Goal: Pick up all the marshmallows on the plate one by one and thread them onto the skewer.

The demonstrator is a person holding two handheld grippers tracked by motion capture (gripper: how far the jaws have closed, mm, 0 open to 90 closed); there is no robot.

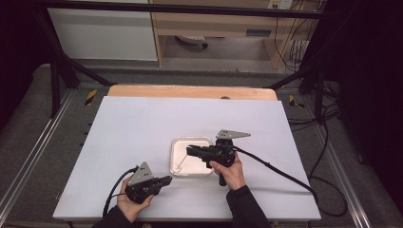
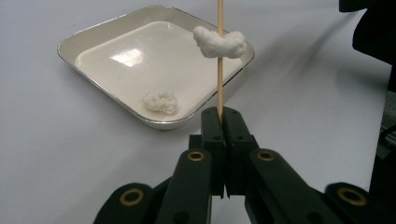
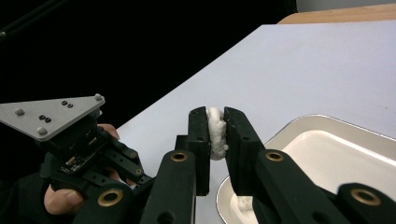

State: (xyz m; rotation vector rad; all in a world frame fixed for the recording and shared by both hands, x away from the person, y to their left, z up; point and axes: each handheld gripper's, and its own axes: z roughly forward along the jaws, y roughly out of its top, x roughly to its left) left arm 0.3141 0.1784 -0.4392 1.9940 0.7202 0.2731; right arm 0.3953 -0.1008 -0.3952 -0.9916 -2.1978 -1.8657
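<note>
Left claw shut tight on thin wooden stick, white fluffy lump stuck partway up. Right claw squeezes another white lump above white tray's edge. Third lump lies in tray on tabletop.

In the right gripper view, a white lump is pinched between the right gripper, above the tray's rim, with the left gripper seen alongside.
</note>
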